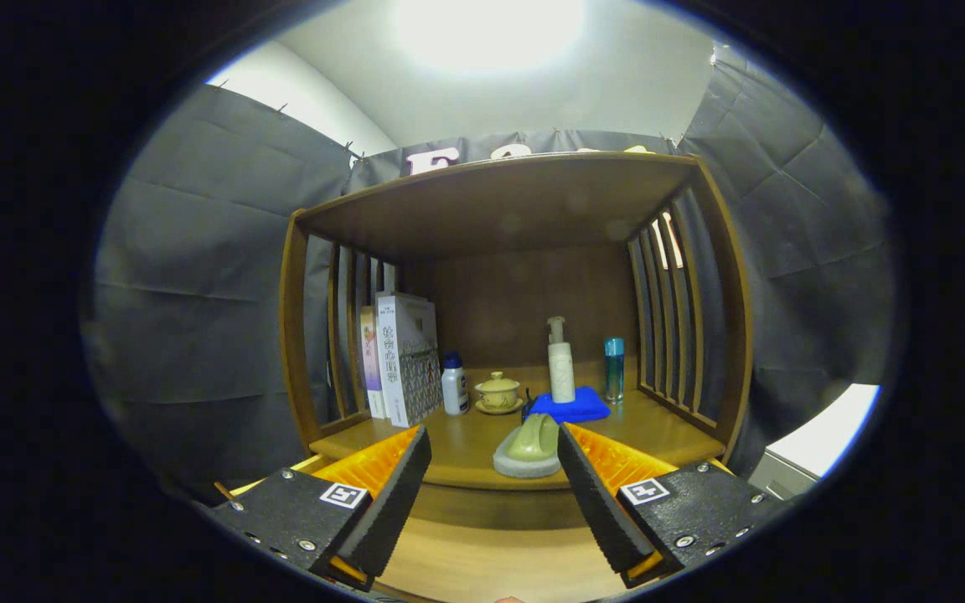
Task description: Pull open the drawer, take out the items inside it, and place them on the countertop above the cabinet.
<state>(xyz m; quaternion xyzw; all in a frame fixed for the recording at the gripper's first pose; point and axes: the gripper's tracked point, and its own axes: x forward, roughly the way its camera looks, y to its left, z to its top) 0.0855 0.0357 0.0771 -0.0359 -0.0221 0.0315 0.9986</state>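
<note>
Gripper (492, 469): its two fingers stand wide apart and hold nothing; they hang over the pale wooden surface (482, 561) below the front edge of the countertop, which I take for the pulled-out drawer, though its inside is not clear to see.
Green item (531, 444): a green piece on a grey base lies at the front edge of the countertop (466, 448), just ahead of the right finger and apart from it; probably it is placed near the edge because this is the closest free spot.
Task's things: I cannot tell if more items remain in the drawer.
Middle of the countertop: a blue cloth (570, 406) with a white pump bottle (560, 368) at its back, a lidded cup on a saucer (498, 394), a small white bottle (454, 385).
Sides: books (403, 360) lean by the left slats; a blue-capped bottle (613, 368) stands by the right slats.
Room: a wooden cabinet (499, 201) with a roof, dark cloth behind, a bright ceiling light above.
</note>
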